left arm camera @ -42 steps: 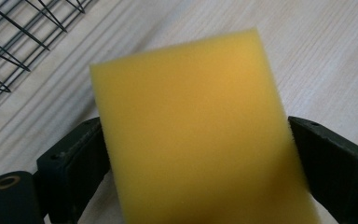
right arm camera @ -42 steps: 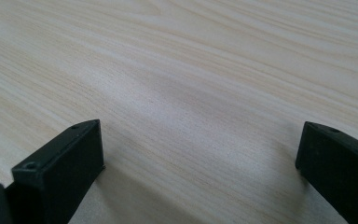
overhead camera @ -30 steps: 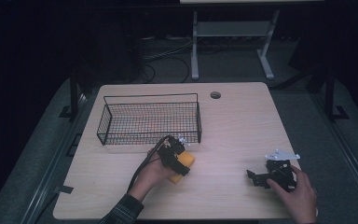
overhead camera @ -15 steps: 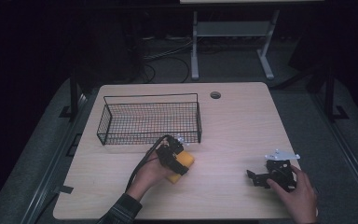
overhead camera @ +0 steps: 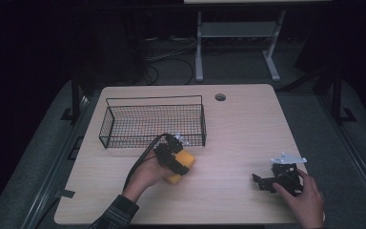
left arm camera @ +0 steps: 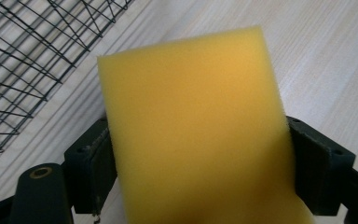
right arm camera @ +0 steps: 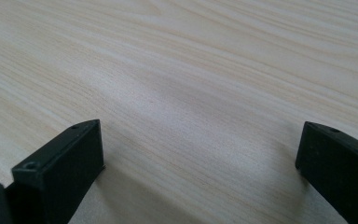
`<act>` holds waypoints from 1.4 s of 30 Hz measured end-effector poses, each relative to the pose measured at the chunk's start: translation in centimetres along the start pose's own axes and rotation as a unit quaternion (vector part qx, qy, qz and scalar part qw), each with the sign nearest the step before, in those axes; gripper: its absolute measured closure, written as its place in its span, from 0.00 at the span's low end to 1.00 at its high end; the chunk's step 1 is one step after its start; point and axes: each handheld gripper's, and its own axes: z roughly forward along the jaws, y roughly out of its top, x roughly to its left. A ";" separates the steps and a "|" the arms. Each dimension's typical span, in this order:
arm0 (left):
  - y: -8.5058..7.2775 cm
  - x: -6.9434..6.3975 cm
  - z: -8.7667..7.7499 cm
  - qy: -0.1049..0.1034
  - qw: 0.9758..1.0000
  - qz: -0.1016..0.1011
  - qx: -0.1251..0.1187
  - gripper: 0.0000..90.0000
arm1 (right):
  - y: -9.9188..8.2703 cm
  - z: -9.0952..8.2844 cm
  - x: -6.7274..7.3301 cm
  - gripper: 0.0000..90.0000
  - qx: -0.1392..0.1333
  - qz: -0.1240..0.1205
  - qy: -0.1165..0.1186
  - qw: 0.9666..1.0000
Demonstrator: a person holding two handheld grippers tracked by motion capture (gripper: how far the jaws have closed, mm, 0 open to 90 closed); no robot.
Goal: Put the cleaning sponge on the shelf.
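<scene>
The desk (overhead camera: 238,138) carried a black wire basket (overhead camera: 152,121) just beyond the left tongs (overhead camera: 181,157). A yellow sponge (left arm camera: 191,130) sat between the jaws of the left tongs, clamped from both sides and raised off the wood, close to the basket's near wall. The jaws had just been closing a little on the sponge. The right tongs (overhead camera: 263,182) rested well away to the sponge's right, jaws spread wide apart over bare wood.
</scene>
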 end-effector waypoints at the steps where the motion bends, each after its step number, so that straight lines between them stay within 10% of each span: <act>1: 0.0 0.1 -0.2 0.001 1.000 0.000 -0.002 0.21 | 0.0 0.0 0.0 0.00 0.000 0.000 0.000 1.000; 42: 0.7 5.7 -7.7 0.036 0.999 -0.032 -0.010 0.21 | 0.0 0.0 0.0 0.00 0.000 0.000 -0.001 1.000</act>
